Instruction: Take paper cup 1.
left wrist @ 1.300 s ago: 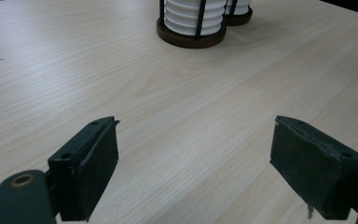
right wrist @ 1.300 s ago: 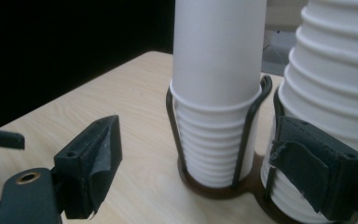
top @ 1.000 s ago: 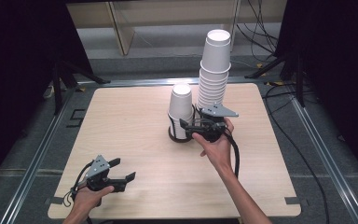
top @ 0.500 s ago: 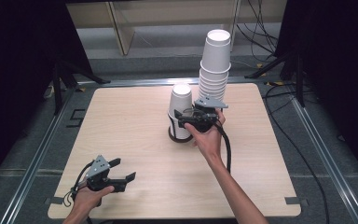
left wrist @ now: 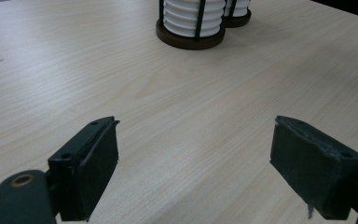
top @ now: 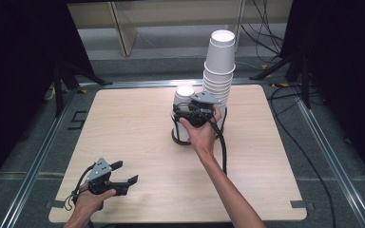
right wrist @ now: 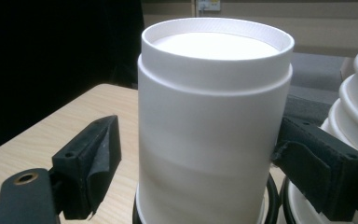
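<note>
The short stack of upside-down white paper cups (right wrist: 213,126) stands in a black wire holder (top: 180,138) mid-bench, just beside the tall cup stack (top: 219,71); the right hand-held gripper (right wrist: 196,158) straddles its top cup, jaws spread, left pad clear; the left hand-held gripper (left wrist: 196,172) hovers spread over bare bench (left wrist: 74,70) near the front edge.

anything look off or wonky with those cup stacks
Yes: the tall stack of white cups behind the right gripper leans, with its top cups tipped away from the lower ones rather than nested straight. The short stack between that gripper's open jaws stands upright in its holder. Nothing looks spilled.
</note>
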`<action>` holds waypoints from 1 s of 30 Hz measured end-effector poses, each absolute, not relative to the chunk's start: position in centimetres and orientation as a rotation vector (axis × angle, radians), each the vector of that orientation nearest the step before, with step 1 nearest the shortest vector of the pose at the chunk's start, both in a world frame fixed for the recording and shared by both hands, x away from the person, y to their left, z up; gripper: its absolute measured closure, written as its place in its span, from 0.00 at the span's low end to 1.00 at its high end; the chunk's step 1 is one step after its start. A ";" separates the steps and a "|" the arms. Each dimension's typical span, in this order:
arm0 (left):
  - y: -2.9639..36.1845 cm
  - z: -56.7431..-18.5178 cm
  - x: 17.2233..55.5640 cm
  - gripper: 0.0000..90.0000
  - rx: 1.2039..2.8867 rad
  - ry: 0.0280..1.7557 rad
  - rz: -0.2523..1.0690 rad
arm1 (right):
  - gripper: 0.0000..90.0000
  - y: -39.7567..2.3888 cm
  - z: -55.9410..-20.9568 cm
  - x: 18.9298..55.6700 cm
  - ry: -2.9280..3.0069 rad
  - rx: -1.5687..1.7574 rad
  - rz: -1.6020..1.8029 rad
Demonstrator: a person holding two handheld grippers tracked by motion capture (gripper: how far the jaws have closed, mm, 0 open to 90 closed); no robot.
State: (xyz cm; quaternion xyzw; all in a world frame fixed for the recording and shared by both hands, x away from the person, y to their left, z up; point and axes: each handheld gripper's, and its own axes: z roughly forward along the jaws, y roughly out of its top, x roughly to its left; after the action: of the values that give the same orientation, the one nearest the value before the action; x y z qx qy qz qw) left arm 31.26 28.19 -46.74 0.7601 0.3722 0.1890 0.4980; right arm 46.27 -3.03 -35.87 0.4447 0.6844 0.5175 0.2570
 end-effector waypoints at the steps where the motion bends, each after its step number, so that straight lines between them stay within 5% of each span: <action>1: 28.2 -46.7 31.3 0.16 1.840 0.901 0.457 | 0.17 -2.9 -35.8 46.4 1.854 1.214 1.383; 30: 28.3 -46.7 31.2 0.16 1.842 0.897 0.455 | 0.20 -1.7 -36.2 47.3 1.792 1.268 1.345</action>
State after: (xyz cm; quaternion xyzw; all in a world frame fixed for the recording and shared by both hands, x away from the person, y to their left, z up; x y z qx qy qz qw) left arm 31.24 28.26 -46.70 0.7611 0.3706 0.1879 0.4980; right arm 47.26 -1.74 -36.18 0.4729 0.6683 0.5017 0.2795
